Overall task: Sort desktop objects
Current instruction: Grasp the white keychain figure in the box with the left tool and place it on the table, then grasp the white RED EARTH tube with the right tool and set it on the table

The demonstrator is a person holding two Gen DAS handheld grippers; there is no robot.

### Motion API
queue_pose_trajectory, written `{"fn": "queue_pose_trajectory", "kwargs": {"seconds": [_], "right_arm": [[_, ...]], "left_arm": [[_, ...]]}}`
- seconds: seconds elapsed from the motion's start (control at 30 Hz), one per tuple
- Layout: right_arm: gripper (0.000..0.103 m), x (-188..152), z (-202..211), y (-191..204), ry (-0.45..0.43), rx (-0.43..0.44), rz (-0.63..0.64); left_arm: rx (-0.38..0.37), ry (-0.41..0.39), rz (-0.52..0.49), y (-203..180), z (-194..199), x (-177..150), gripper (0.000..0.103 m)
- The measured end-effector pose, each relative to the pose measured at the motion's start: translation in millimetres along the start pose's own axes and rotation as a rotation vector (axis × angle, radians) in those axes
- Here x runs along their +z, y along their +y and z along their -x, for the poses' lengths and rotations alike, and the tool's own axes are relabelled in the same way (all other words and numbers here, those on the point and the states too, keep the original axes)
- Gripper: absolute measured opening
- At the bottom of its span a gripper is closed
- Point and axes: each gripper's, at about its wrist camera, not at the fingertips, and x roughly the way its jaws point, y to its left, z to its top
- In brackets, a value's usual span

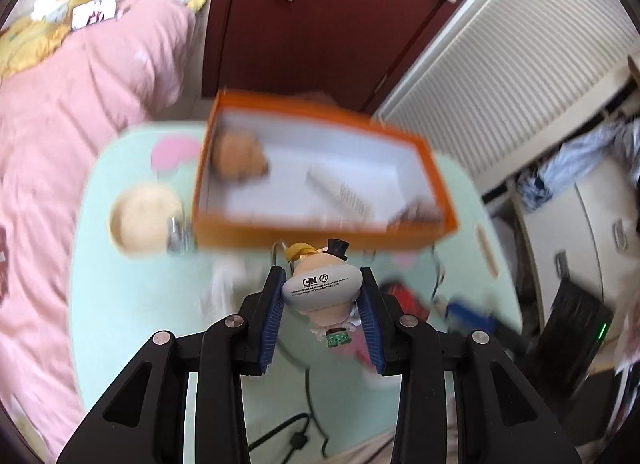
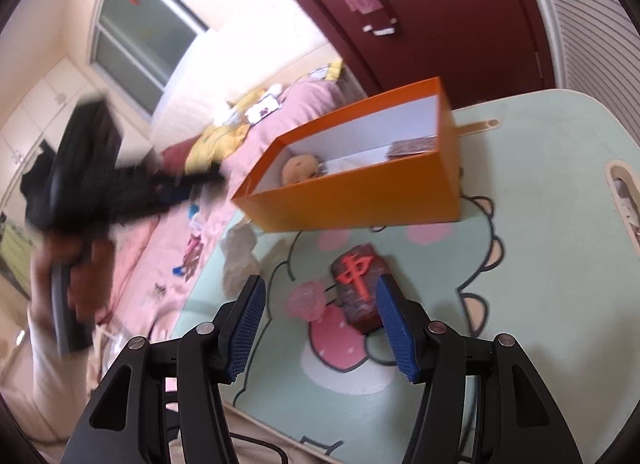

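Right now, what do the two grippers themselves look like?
Both match: the left gripper and right gripper have black angular linkage arms with round silver pivot pins, and each finger carries a blue ribbed pad. A pale sleeve shows behind the left one.

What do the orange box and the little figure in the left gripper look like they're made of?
Orange box: likely cardboard, matte orange outside, white inside, with thin flat walls and crisp folded corners. Figure: probably moulded plastic or vinyl, smooth and slightly glossy, with printed logos on its base.

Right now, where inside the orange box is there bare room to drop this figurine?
The orange box has bare white floor mid-box, between the tan plush and the white printed box. Its far right corner is crowded.
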Motion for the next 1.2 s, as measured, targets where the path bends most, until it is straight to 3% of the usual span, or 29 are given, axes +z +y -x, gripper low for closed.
{"fn": "queue_pose_trajectory", "kwargs": {"seconds": [0.13,0.27,0.43,0.5,0.57,0.63,0.77,0.87,0.97,1.2], "right_arm": [[0.057,3,3,-6,-0.022,-0.032,-0.013],[0.057,2,-1,-7,-0.007,-0.040,-0.005],[0.057,1,-9,-2,0.007,-0.058,0.029],[0.057,2,-11,-2,0.020,-0.056,0.025],[0.057,5,-12,-1,0.034,-0.052,0.020],[0.057,10,-12,2,0.043,-0.060,0.036],[0.057,31,-7,18,0.053,-0.087,0.127],[0.057,54,-12,32,0.097,-0.109,0.199],[0.057,80,-26,46,0.158,-0.191,0.270],[0.057,128,-92,68,0.361,-0.320,0.396]], "left_arm": [[0.001,0.018,0.000,1,-21,-33,0.038],[0.036,-0.021,-0.044,1,-32,-52,0.038],[-0.024,-0.031,-0.028,6,-42,-59,0.039],[-0.056,-0.061,-0.023,8,-39,-59,0.058],[-0.053,-0.115,-0.034,7,-32,-59,0.070],[-0.047,-0.172,-0.052,7,-25,-60,0.072],[-0.035,-0.210,-0.045,13,-24,-62,0.072],[0.009,-0.184,-0.029,18,-31,-63,0.072],[0.047,-0.204,-0.029,19,-27,-68,0.072],[0.116,-0.216,-0.059,19,-28,-77,0.072]]}}
